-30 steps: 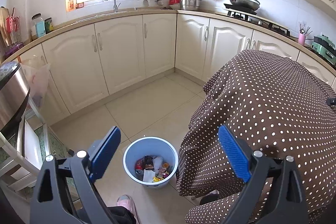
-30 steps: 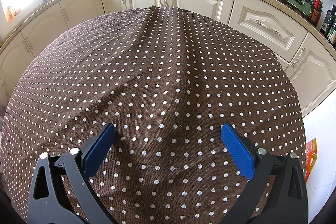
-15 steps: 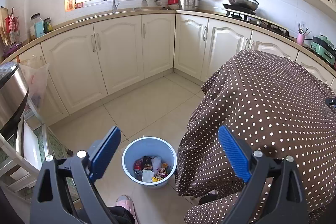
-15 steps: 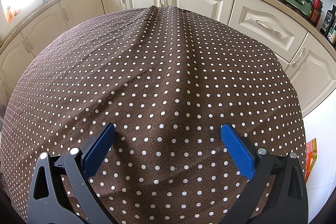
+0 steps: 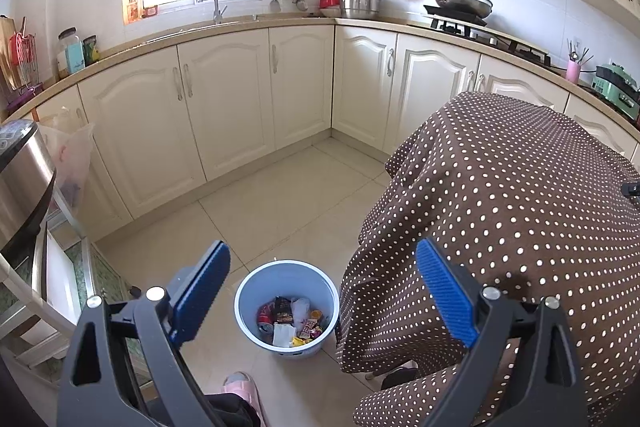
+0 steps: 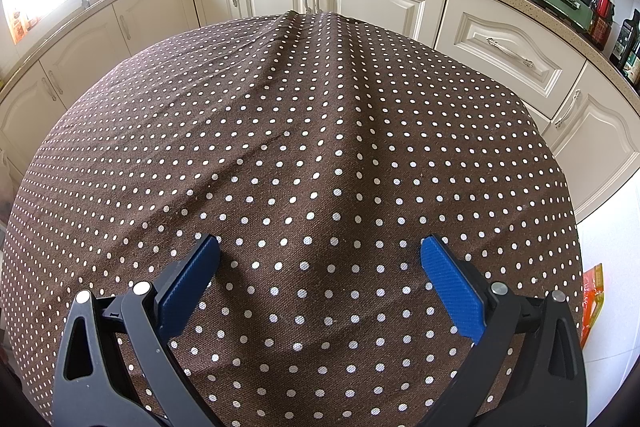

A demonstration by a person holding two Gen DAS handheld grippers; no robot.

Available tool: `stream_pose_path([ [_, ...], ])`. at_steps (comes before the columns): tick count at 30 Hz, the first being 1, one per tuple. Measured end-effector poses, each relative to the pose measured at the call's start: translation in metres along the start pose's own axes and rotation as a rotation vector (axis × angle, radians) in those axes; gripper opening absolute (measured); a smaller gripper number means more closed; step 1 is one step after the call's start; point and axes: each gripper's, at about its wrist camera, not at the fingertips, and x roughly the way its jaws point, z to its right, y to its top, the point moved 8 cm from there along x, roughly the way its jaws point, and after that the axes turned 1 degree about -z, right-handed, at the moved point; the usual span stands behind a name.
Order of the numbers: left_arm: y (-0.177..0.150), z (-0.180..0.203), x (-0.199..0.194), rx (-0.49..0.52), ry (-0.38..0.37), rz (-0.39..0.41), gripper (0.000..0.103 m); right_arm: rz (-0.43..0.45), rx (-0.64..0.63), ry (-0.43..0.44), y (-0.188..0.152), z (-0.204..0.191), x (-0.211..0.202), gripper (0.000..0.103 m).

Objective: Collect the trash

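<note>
A light blue bin (image 5: 286,307) stands on the tiled floor beside the table's hanging cloth. It holds several pieces of trash (image 5: 290,319): a red can, dark wrappers, white paper. My left gripper (image 5: 322,259) hangs high above the bin, open, with nothing between its blue pads. My right gripper (image 6: 320,247) hovers open just over the brown polka-dot tablecloth (image 6: 304,147), holding nothing. No trash shows on the cloth.
The cloth-covered table (image 5: 500,219) fills the right of the left wrist view. Cream cabinets (image 5: 224,99) line the walls under a counter with sink, pots and stove. A steel appliance (image 5: 20,179) on a white rack stands at the left. A pink slipper (image 5: 240,383) is near the bin.
The left wrist view has drifted slightly, so the bin sits a little lower and nearer the middle. The right gripper has not moved.
</note>
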Motion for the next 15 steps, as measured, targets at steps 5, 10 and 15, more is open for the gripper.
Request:
stream_pose_path([
  [5, -0.001, -0.003, 0.004, -0.001, -0.004, -0.007, 0.092, 0.000, 0.000, 0.000, 0.000, 0.000, 0.000, 0.097],
  [10, -0.003, -0.006, 0.013, -0.005, -0.010, -0.025, 0.092, 0.000, 0.000, 0.000, -0.001, 0.000, -0.001, 0.097],
  [15, -0.008, -0.007, 0.023, -0.007, -0.015, -0.041, 0.092, 0.000, 0.000, 0.000, 0.000, 0.000, 0.000, 0.097],
])
